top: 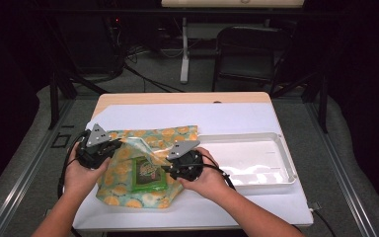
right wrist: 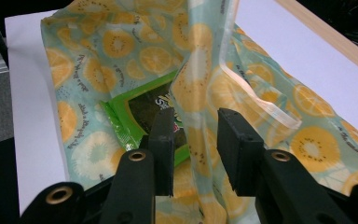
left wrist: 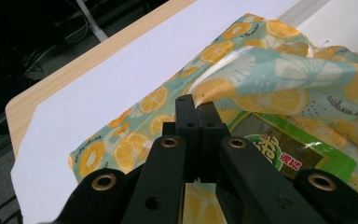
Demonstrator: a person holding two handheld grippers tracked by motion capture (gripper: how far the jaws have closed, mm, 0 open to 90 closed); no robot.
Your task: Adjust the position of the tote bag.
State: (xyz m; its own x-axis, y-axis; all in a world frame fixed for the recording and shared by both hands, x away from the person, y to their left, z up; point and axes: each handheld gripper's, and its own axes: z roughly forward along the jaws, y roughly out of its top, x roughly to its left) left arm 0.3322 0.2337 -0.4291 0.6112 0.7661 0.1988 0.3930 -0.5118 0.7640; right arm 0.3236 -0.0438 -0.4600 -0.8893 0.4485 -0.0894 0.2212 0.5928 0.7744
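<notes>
Two tools at citrus-print bag (top: 150,165); long axis left-right.

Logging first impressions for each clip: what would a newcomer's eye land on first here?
The bright cloth printed with orange slices, spread at the table's near left, with a green snack packet lying on it. The left gripper is shut on a lifted fold of the cloth, while the right gripper stands open around another raised fold. To the right lies an empty white tray.

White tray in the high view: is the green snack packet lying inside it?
No. The green snack packet lies on the citrus-print cloth, left of the white tray.
</notes>
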